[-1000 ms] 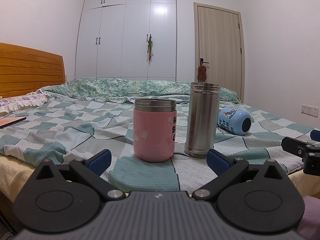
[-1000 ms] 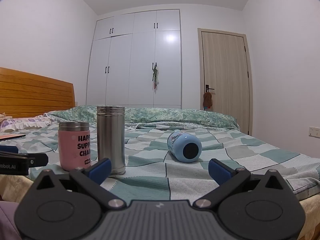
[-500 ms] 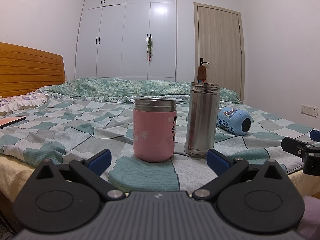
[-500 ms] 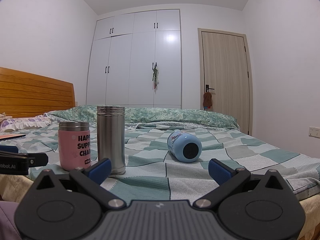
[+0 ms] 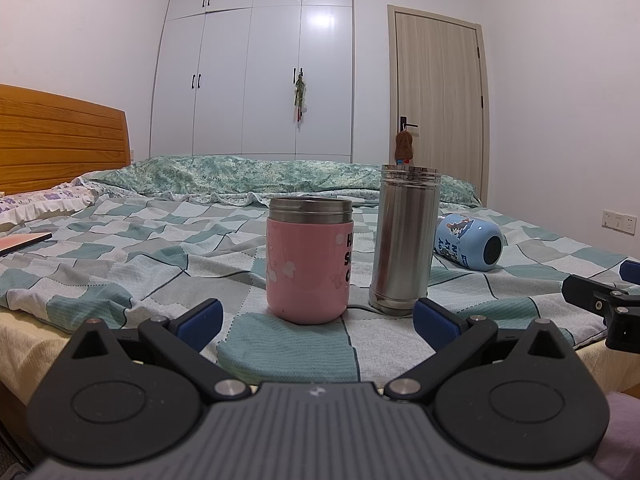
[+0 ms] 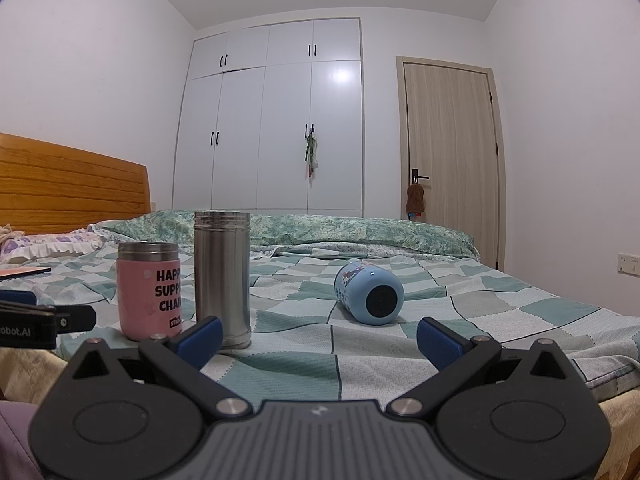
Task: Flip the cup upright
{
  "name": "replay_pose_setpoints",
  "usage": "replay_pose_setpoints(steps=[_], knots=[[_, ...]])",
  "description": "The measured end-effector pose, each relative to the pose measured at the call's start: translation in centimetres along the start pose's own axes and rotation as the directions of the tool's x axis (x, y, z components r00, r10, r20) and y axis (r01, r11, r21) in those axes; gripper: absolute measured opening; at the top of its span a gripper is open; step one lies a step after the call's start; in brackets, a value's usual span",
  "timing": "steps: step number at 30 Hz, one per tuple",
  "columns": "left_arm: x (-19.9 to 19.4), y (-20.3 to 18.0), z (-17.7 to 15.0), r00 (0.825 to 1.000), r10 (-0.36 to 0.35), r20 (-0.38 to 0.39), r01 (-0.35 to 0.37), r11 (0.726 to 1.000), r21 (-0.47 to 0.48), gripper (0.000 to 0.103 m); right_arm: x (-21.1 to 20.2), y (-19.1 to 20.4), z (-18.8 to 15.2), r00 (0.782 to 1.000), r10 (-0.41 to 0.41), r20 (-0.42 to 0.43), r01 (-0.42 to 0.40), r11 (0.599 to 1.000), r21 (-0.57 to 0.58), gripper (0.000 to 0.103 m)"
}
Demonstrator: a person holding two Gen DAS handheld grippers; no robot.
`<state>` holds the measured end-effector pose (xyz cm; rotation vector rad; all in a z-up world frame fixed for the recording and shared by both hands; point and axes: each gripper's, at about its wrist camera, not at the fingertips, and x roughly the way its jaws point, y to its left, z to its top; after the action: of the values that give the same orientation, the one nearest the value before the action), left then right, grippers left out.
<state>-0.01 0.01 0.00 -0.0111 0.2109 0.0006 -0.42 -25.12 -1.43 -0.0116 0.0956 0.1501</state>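
A light blue cup (image 6: 369, 293) lies on its side on the checked bedspread, its round base facing me; it also shows at the right of the left wrist view (image 5: 469, 246). A pink cup (image 5: 309, 269) and a tall steel cup (image 5: 405, 240) stand upright side by side; both show at the left of the right wrist view, pink cup (image 6: 149, 290) and steel cup (image 6: 222, 278). My left gripper (image 5: 316, 317) is open and empty, just short of the pink cup. My right gripper (image 6: 318, 338) is open and empty, short of the blue cup.
The bed (image 6: 500, 312) has a wooden headboard (image 5: 60, 140) at the left and a rolled quilt (image 5: 280, 176) at the back. A flat pink book (image 5: 22, 242) lies at the far left. White wardrobe and a closed door stand behind.
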Motion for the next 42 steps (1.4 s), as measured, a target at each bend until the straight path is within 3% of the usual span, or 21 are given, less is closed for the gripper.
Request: replay_pose_setpoints(steps=[37,42], knots=[[0.0,0.0,0.1,1.000,0.006,0.001,-0.006,1.000,0.001,0.103,-0.1,0.0,0.1,1.000,-0.002,-0.003,0.001,1.000,-0.008,0.103],[-0.3,-0.6,0.9,1.000,-0.004,0.001,0.004,1.000,0.013,0.103,-0.1,-0.9,1.0,0.999,0.037,-0.033,-0.037,0.999,-0.014,0.103]])
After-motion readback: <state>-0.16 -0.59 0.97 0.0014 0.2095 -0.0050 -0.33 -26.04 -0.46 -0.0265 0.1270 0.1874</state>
